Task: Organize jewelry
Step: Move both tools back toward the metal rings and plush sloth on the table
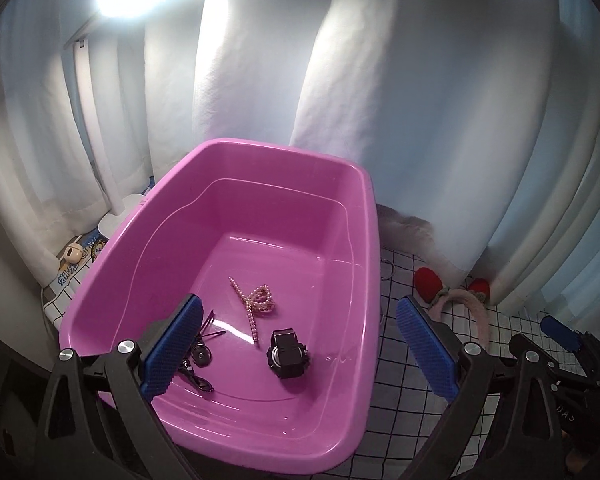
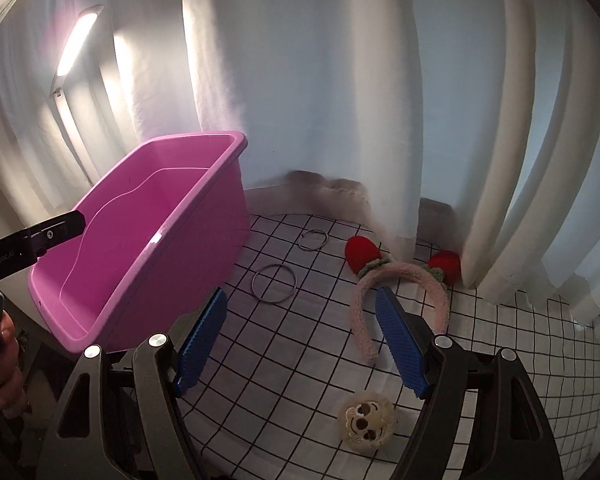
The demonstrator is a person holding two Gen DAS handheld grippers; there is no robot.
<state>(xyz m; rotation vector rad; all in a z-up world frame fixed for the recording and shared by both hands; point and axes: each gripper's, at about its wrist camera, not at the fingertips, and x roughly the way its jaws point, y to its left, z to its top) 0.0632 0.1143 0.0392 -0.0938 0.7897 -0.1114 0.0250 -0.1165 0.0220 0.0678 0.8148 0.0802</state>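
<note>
A pink plastic tub [image 1: 364, 216] stands on the checked cloth. On its floor lie a pearl hair clip [image 1: 256, 300], a black watch [image 1: 287, 354] and some dark pins and clips [image 1: 198, 354]. My left gripper [image 1: 300, 312] hangs open over the tub with nothing between its blue pads. My right gripper [image 2: 302, 296] is open over the cloth to the right of the tub [image 2: 204, 216], and nothing is between its fingers. Beyond it lie two metal bangles [image 2: 274, 283] [image 2: 312, 239], a pink fuzzy headband [image 2: 404, 272] with red strawberries, and a round fuzzy face clip [image 2: 366, 422].
White curtains [image 2: 340, 80] hang close behind the tub and the cloth's far edge. A lit lamp bar [image 2: 78, 38] stands at the back left. A hand [image 2: 4, 364] holds the left gripper's handle at the lower left. Small items [image 1: 76, 256] lie left of the tub.
</note>
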